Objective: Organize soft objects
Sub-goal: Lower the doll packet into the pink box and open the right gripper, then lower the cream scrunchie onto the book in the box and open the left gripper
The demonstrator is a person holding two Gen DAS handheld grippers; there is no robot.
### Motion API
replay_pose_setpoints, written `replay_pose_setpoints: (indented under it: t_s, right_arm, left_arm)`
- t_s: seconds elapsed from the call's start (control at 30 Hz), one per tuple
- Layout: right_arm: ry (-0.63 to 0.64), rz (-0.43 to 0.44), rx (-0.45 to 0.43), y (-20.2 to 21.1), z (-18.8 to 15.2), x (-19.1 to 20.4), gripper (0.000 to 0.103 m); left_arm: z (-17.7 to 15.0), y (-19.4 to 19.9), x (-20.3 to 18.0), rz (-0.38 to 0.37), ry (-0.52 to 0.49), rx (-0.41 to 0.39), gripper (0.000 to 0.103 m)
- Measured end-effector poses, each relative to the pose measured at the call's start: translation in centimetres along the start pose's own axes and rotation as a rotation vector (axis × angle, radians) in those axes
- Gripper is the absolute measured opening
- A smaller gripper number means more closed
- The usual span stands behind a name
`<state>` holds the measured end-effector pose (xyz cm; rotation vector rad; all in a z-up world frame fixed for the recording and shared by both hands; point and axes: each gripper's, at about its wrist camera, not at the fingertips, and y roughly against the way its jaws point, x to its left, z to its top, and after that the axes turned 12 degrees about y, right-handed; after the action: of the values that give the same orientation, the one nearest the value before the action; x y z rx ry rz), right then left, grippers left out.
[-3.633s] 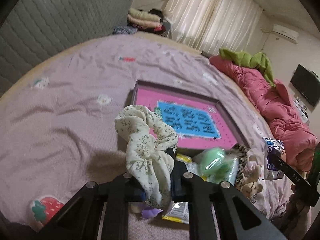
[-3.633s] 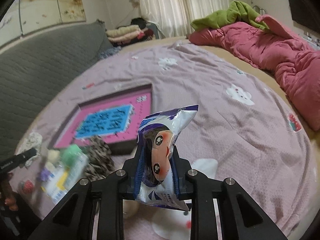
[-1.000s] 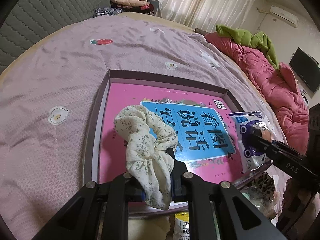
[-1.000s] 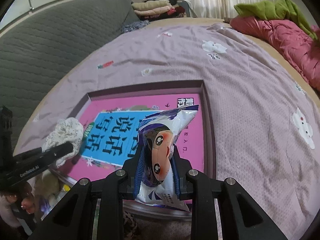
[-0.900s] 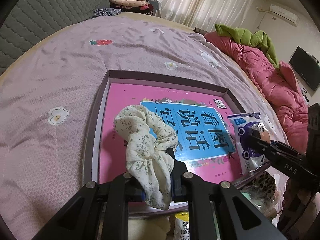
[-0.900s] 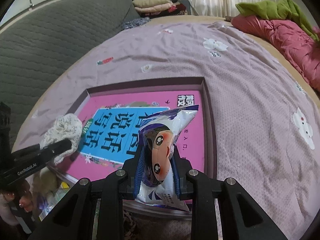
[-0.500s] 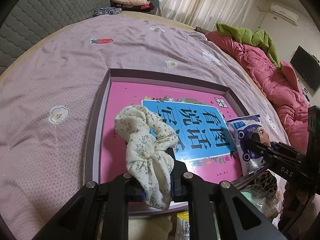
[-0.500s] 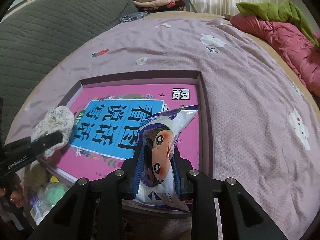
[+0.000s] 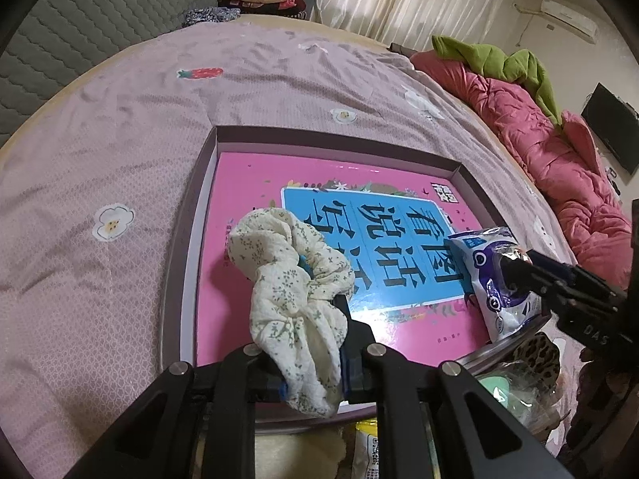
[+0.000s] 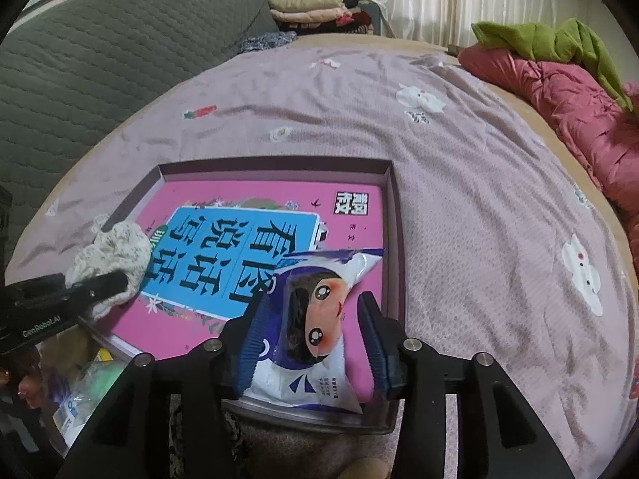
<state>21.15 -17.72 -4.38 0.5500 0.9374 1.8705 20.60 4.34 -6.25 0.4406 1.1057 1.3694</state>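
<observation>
A shallow purple-rimmed box [image 9: 191, 239] with a pink and blue printed board inside lies on the lilac bedspread. My left gripper [image 9: 315, 359] is shut on a cream floral scrunchie [image 9: 287, 263], held over the box's near left part. In the right wrist view my right gripper [image 10: 315, 331] hangs over the box's near right corner [image 10: 393, 239], its jaws opening. A white and purple snack packet [image 10: 327, 279] with a cartoon face lies tilted between them. The right pad [image 10: 375, 343] stands clear of the packet.
Loose items lie piled against the box's near edge: a green thing in clear plastic [image 9: 503, 391], a leopard-print piece [image 9: 535, 355], a yellow packet [image 9: 367, 439]. A red quilt [image 9: 539, 131] runs along the right. A grey padded headboard [image 10: 100, 60] stands at the left.
Both grippers came from the pile to over the box. In the last half second the right jaws spread and the packet tipped sideways. The left grip on the scrunchie is unchanged.
</observation>
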Motion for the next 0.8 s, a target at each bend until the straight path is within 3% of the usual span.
replay_pose_setpoints:
  t_s: [0.43, 0.53, 0.6, 0.67, 0.8]
  right_arm:
    - [-0.030, -0.011, -0.037, 1.0, -0.1, -0.7, 0.057]
    - [-0.030, -0.013, -0.041, 1.1, -0.1, -0.8, 0.057]
    - [-0.030, -0.011, -0.041, 1.2, -0.1, -0.8, 0.057]
    - [-0.029, -0.015, -0.044, 1.3, -0.1, -0.8, 0.057]
    - [-0.030, -0.021, -0.048, 1.3, -0.1, -0.8, 0.057]
  left_arm:
    - [-0.2, -0.4, -0.2, 0.023, -0.018, 0.023, 0.032]
    - [-0.2, -0.3, -0.4, 0.009, -0.023, 0.016, 0.039]
    - [-0.1, 0.0, -0.4, -0.001, -0.025, 0.008, 0.053]
    - [0.0, 0.3, -0.4, 0.001, -0.027, -0.011, 0.060]
    - [0.2, 0.7, -0.2, 0.011, -0.018, -0.030, 0.060]
